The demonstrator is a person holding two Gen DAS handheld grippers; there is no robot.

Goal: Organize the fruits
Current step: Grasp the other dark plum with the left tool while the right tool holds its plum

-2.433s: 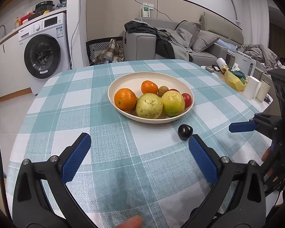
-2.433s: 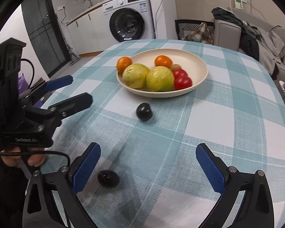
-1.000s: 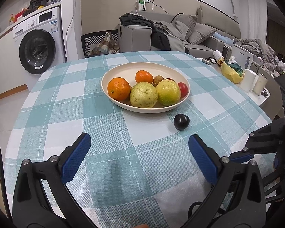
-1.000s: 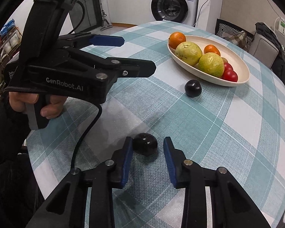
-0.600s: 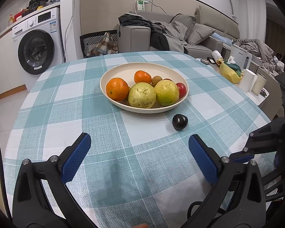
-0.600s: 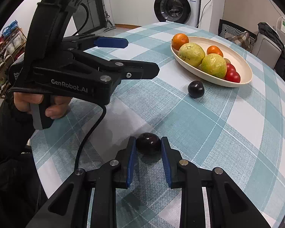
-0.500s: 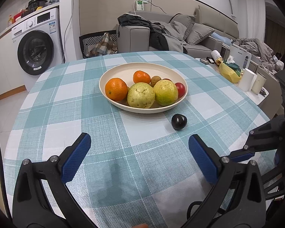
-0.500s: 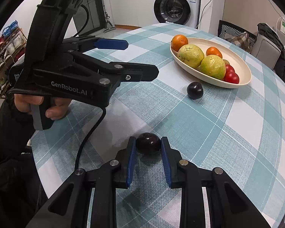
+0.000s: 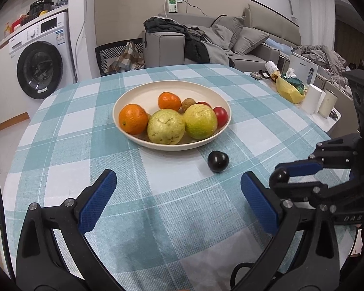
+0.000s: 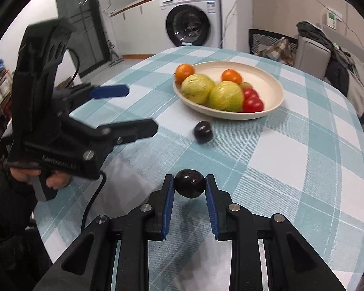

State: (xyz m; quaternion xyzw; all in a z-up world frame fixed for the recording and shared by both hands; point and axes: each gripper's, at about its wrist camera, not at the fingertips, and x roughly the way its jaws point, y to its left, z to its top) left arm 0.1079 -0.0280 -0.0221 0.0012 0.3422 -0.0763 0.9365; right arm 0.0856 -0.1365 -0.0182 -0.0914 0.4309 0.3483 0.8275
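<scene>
My right gripper (image 10: 189, 186) has its fingers closed tight on 1 dark plum (image 10: 189, 186), lifted just clear of the checked bench (image 10: 291, 160). My left gripper (image 9: 177, 194) hangs with fingers wide apart, holding nothing. A second dark plum (image 9: 218, 161) lies on the bench just beside the cream bowl (image 9: 138, 94) of fruit.

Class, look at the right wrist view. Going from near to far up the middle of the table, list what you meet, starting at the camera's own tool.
Right tool shut on a dark plum → second dark plum loose on the tablecloth → bowl of fruit → washing machine beyond the table.
</scene>
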